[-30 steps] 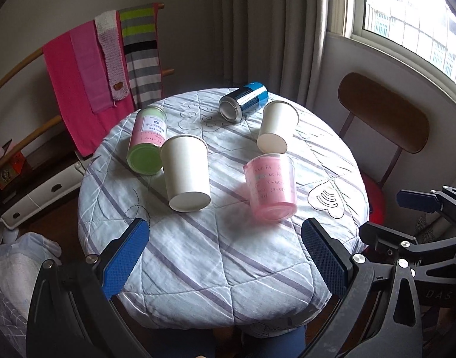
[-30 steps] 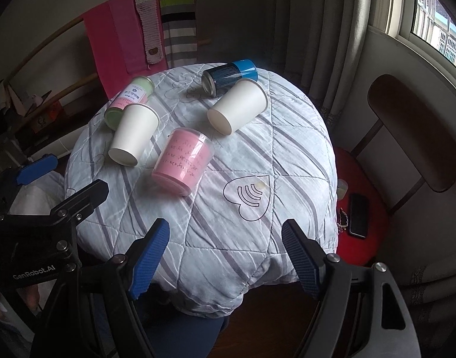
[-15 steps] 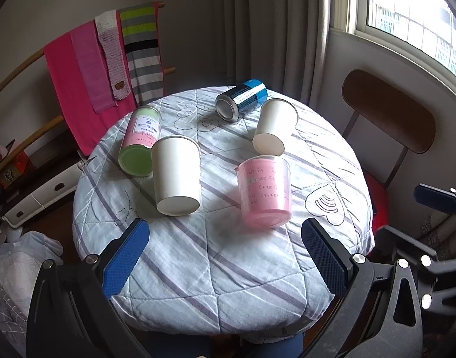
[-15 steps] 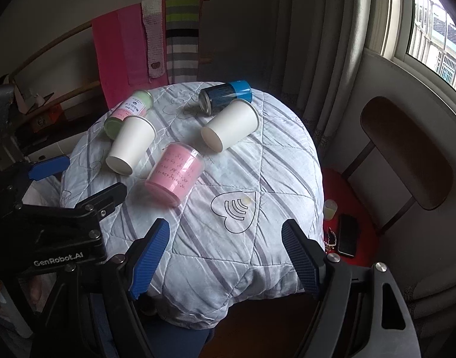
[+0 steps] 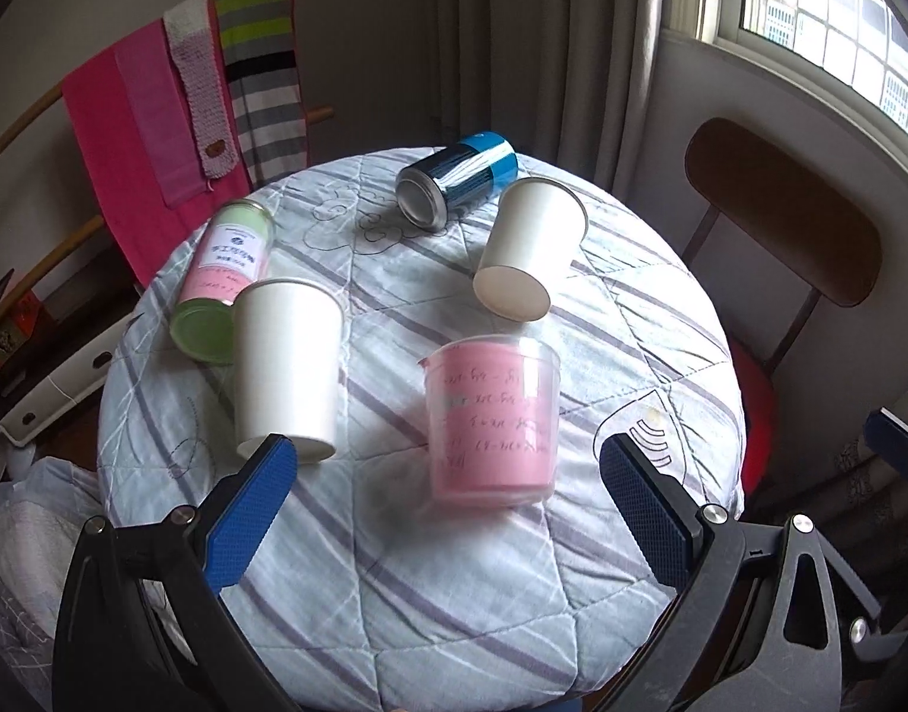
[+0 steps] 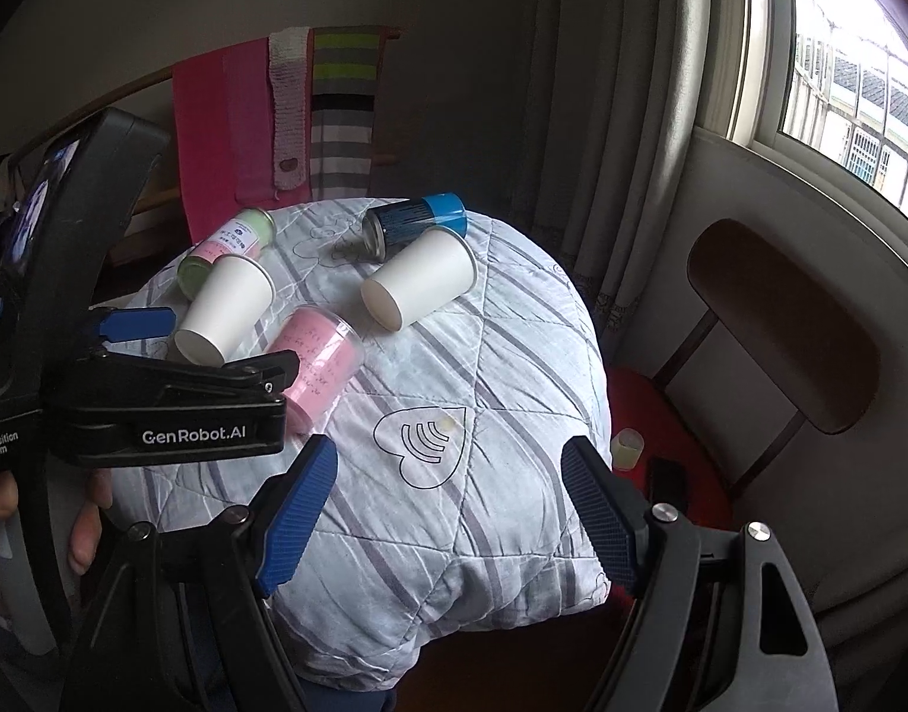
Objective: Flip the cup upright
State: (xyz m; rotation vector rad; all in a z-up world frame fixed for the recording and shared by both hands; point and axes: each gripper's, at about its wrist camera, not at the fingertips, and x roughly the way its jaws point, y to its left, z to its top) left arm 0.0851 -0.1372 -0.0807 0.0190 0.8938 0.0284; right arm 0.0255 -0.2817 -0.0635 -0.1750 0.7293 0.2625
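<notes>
Several cups lie on their sides on a round quilted table [image 5: 454, 581]: a clear cup with pink filling [image 5: 492, 415] [image 6: 317, 359], a near white paper cup [image 5: 288, 368] [image 6: 225, 308], a far white paper cup [image 5: 528, 249] [image 6: 421, 285], a blue metal cup [image 5: 457, 181] [image 6: 412, 225] and a green-pink cup [image 5: 225, 279] [image 6: 225, 246]. My left gripper [image 5: 448, 510] is open and empty, just short of the pink cup. My right gripper [image 6: 448, 504] is open and empty, over the table's front right edge. The left gripper's body [image 6: 157, 397] shows in the right wrist view.
A wooden chair [image 5: 786, 225] with a red seat [image 6: 662, 415] stands right of the table; a small cup [image 6: 626, 448] and a phone [image 6: 667, 480] lie on the seat. Coloured cloths [image 5: 181, 118] hang on a rail behind. Curtains [image 5: 543, 41] and a window [image 5: 840, 29] are at the back right.
My left gripper has moved forward toward the pink cup, which now looms larger. My right gripper has drawn back and risen a little. Both stay open.
</notes>
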